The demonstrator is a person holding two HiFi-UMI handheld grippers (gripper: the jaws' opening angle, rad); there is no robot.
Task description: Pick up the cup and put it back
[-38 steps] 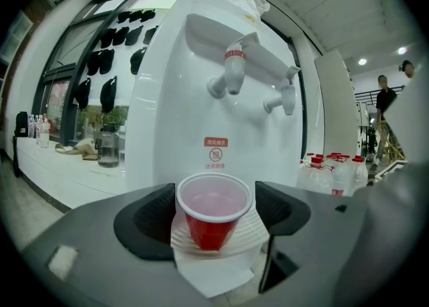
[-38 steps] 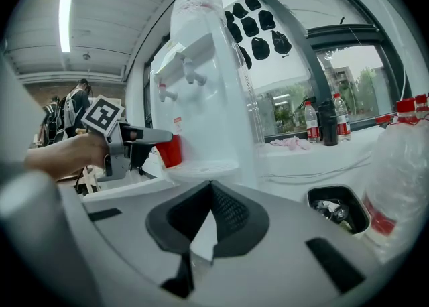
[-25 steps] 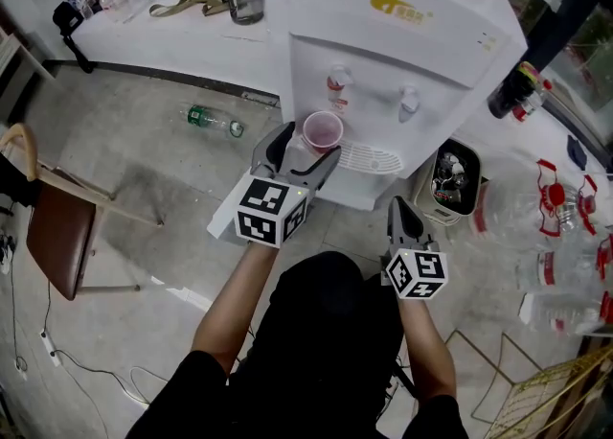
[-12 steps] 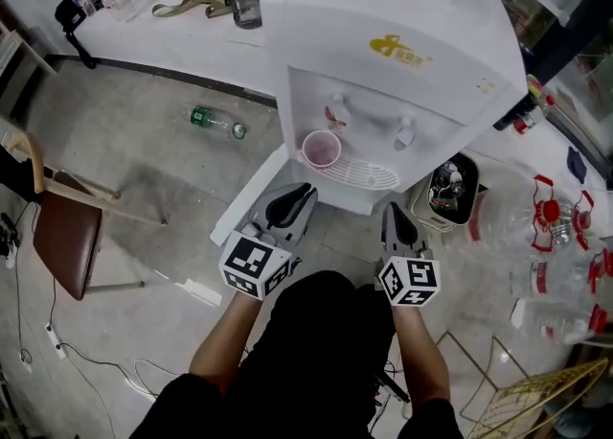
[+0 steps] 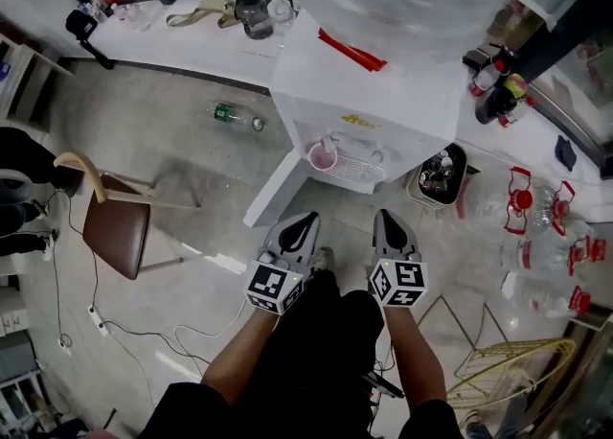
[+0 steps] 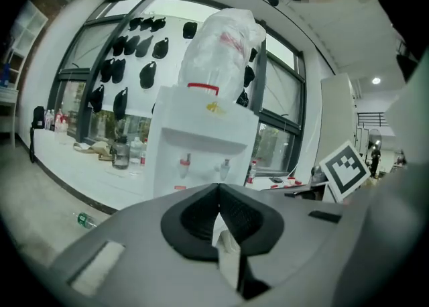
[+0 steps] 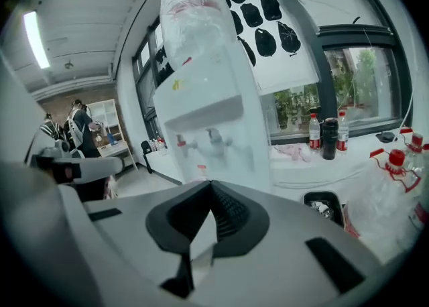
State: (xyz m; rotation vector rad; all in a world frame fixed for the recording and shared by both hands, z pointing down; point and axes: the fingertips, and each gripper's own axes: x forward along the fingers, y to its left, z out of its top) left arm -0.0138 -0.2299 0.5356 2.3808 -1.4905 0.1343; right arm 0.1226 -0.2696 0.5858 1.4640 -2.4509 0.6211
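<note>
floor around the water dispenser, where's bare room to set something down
Bare floor lies between the chair, the green bottle and the water dispenser. The drip tray is free right of the cup. Right of the dispenser it is crowded: bin, jugs, wire rack.

Grey floor [image 5: 182, 154] has got 1 plastic bottle [image 5: 236, 118] lying on its side, 1 brown chair [image 5: 117, 236], the white water dispenser [image 5: 383, 92] and some clear red-capped bottles [image 5: 536, 253].
</note>
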